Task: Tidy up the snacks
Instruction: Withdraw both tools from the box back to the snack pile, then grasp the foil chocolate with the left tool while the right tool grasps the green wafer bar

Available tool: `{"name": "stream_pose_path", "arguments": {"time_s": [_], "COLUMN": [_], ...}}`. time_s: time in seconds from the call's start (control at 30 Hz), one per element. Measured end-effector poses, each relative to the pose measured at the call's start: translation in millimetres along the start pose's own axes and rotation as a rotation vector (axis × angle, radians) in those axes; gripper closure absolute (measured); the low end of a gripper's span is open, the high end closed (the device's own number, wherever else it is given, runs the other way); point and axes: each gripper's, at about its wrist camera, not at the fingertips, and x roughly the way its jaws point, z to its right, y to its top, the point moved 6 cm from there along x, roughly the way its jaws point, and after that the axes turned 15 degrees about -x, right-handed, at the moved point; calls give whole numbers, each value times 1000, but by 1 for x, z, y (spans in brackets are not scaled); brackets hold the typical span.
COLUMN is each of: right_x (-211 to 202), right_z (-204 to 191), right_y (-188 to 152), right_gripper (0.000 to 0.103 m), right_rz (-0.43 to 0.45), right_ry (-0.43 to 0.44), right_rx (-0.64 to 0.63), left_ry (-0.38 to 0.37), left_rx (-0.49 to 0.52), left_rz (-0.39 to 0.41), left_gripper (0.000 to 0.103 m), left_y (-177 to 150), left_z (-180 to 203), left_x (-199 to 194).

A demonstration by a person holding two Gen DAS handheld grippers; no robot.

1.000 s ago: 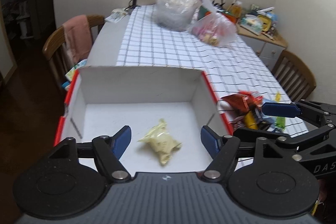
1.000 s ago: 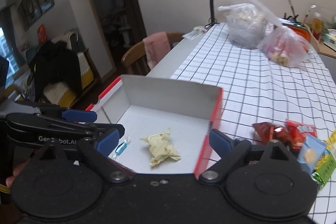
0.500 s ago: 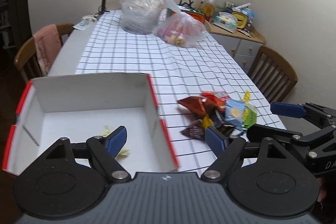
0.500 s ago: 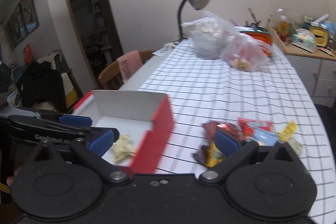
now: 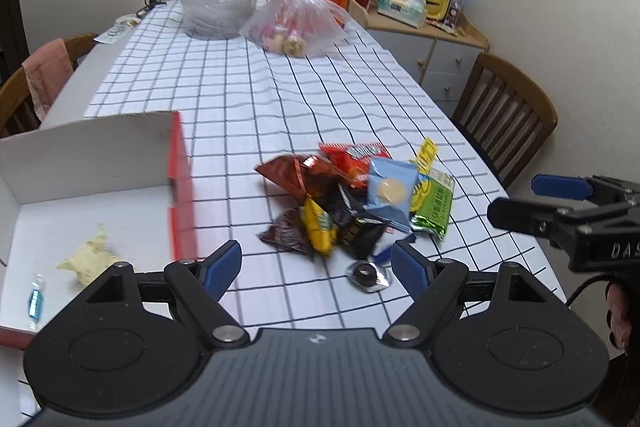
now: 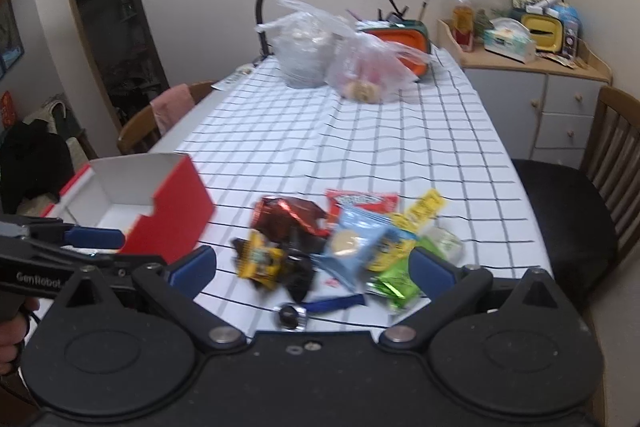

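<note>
Both grippers hang with jaws wide and empty, having just been opening: the left gripper point(image 5: 316, 263) has the snack pile point(image 5: 352, 199) just ahead of its jaws and the box point(image 5: 92, 163) off to their left. The right gripper point(image 6: 312, 267) has the pile between and just beyond its jaws. To my eye, single out one edge packet, such as the green one point(image 6: 394, 283), and close only on that.

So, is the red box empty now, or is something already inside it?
Not empty. The red box holds a pale yellow wrapped snack and a small blue candy on its white floor.
</note>
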Motion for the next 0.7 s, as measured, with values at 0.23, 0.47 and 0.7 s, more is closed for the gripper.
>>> {"name": "stream_pose_path", "arguments": {"time_s": [0.23,0.47,0.7], "right_x": [13,41,83], "right_z": [35,55,73], "right_y": [-18,-30,-39], "right_gripper": [1,1,1], "right_rz": [-43,-101,-170], "right_ry": [-10,-7,-36], "right_rx": [14,-39,-40], "left_ry": [31,65,101], "left_rx": [-3,6,31], "left_rz": [-57,-110,-142], "left_gripper": [21,21,21], "left_y": [-16,-31,-40], "left_z": [19,32,44], "left_x": [29,62,92]}}
